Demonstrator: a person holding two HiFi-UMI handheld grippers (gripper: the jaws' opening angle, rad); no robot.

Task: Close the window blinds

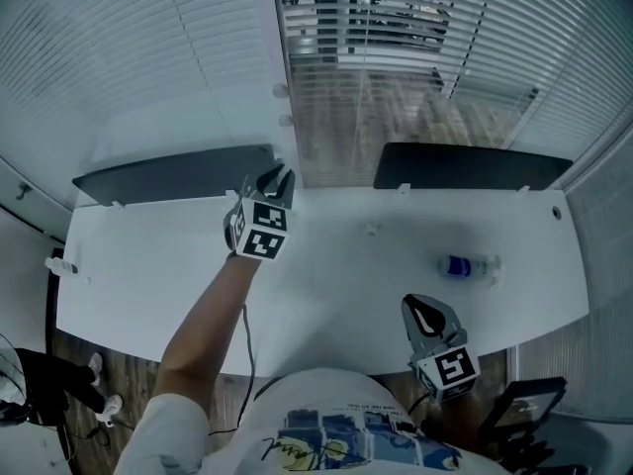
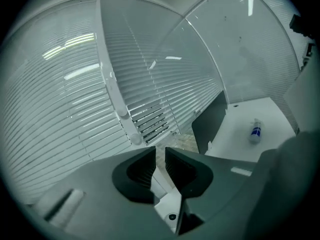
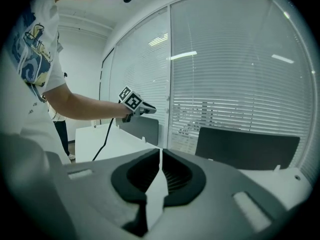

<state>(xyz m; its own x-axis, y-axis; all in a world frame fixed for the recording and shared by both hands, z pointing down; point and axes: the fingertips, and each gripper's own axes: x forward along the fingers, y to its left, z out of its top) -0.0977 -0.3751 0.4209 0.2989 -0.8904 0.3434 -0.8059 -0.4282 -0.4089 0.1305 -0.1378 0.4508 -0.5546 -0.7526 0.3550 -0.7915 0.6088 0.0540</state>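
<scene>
Three window blinds hang behind the white table (image 1: 148, 275). The left blind (image 1: 129, 57) has its slats flat, while the middle blind (image 1: 366, 28) still shows dark gaps between slats (image 2: 150, 121). A thin wand (image 1: 467, 52) hangs in front of the middle blind. My left gripper (image 1: 279, 180) reaches over the table toward the white frame post (image 1: 259, 47) with two round knobs (image 2: 123, 114). Its jaws stand slightly apart, nothing between them (image 2: 160, 153). My right gripper (image 1: 425, 315) hangs low near the table's front edge, its jaws (image 3: 160, 153) together and empty.
Two dark low partitions (image 1: 178, 174) (image 1: 470, 166) stand along the table's far edge. A small bottle with a blue label (image 1: 465, 265) lies on the table at the right. A third blind (image 1: 564, 77) covers the right window. A dark chair (image 1: 529, 404) sits at lower right.
</scene>
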